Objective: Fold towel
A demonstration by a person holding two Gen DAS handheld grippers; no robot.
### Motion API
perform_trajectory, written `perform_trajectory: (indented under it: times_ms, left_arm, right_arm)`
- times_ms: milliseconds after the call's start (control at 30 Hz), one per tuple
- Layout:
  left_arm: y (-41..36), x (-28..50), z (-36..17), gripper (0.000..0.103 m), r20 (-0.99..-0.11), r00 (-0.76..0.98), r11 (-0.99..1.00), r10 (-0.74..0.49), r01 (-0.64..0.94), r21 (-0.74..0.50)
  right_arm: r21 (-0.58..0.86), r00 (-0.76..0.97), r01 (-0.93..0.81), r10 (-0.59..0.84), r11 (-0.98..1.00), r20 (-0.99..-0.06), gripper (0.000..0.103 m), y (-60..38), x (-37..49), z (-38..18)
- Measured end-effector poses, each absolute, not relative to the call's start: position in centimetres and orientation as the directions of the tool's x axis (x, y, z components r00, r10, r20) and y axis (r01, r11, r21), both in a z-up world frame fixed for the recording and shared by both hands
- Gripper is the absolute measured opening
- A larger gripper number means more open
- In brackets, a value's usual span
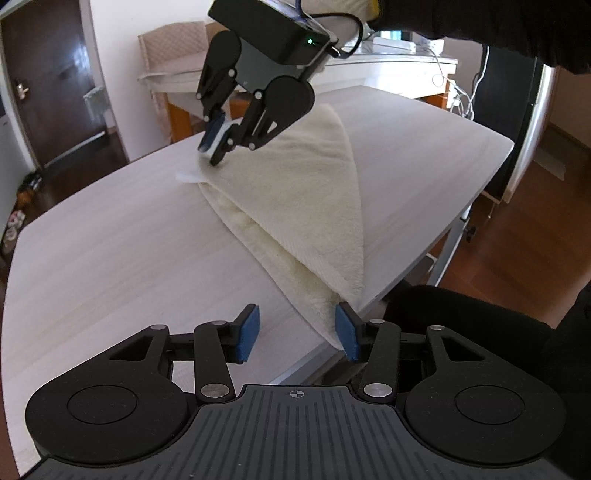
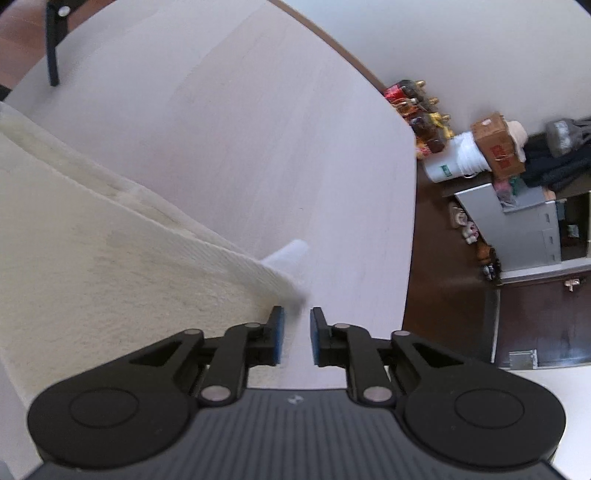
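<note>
A cream towel [image 1: 295, 192] lies folded over itself on the pale wooden table [image 1: 110, 240], tapering to a corner at the near table edge. That near corner sits between the pads of my left gripper [image 1: 297, 332], resting against the right pad while the left pad stands apart, so the gripper is open. My right gripper [image 1: 218, 144] hovers at the towel's far corner, by a white label [image 1: 188, 177]. In the right wrist view the right gripper [image 2: 297, 336] shows a narrow gap between its pads, open, with the towel [image 2: 92, 258] corner and label [image 2: 288, 254] just beyond its tips.
A person's dark sleeve [image 1: 480, 22] reaches in from the top right. Behind the table [image 2: 258, 129] stand a cushioned chair [image 1: 173, 55] and a dark door [image 1: 48, 92]. On the floor past the table edge are bottles [image 2: 417, 107], a white bucket [image 2: 454, 158] and a cardboard box [image 2: 498, 144].
</note>
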State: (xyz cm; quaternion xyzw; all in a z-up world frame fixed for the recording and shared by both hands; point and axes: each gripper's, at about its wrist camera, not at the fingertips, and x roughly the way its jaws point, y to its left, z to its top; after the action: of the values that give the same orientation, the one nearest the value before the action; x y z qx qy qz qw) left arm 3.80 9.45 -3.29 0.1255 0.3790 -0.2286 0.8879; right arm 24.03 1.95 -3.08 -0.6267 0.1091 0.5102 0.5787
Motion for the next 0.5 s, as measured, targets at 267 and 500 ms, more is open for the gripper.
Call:
perform_trajectory:
  times_ms: [267, 500]
  left_arm:
    - [9.4, 3.7, -3.2, 0.051, -0.73, 0.611, 0.87, -0.307, 0.49, 0.045]
    - [9.2, 3.6, -3.0, 0.052, -0.738, 0.608, 0.868, -0.292, 0.492, 0.062]
  right_arm:
    - [-0.549, 0.55, -0.819, 0.492, 0.163, -0.675, 0.023, -5.8, 25.6, 1.2]
    - [-0.23, 0.559, -0.773, 0.461, 0.592, -0.689, 0.007, -15.9, 24.8, 0.3]
